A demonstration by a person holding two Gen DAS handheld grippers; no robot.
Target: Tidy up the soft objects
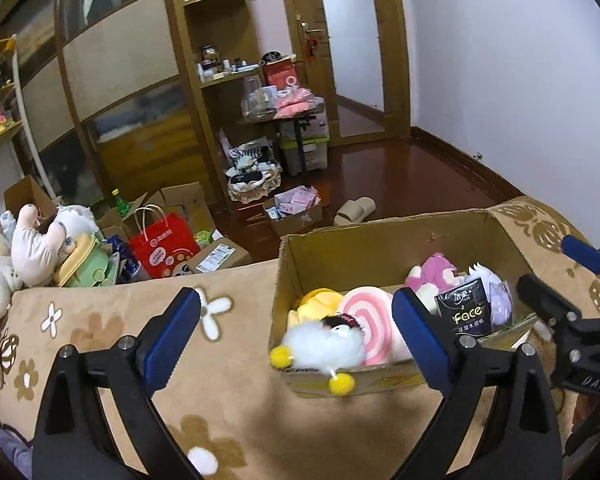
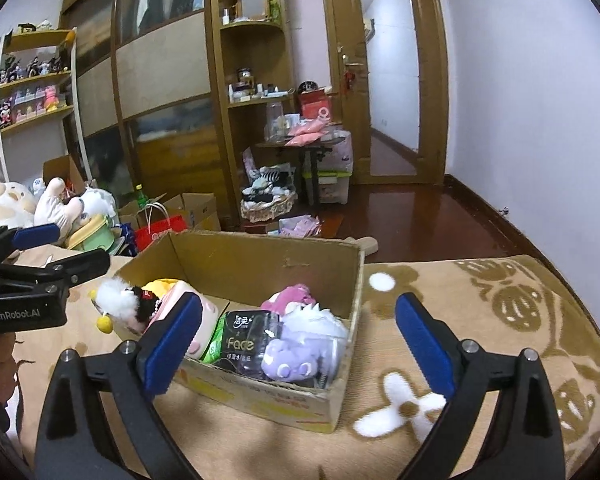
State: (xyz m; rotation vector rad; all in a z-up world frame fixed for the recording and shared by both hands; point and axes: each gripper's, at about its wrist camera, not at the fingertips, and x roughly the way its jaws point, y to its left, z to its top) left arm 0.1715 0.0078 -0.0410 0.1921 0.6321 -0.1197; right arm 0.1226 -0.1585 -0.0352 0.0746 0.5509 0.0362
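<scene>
Both tongs, left tongs [image 1: 296, 332] and right tongs [image 2: 300, 338], gape wide and empty, while the fluffy white toy [image 1: 324, 346] overhanging the cardboard box [image 1: 380, 240] rim could tumble onto the bed.

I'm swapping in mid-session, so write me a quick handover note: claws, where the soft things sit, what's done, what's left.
Left claw: open, empty, before the brown cardboard box.
Right claw: open, empty, over the box's near edge.
In the box: white fluffy plush hanging over the rim, pink swirl cushion, purple plush, black tissue pack.
Left: pile of plush toys beyond the floral blanket.
</scene>
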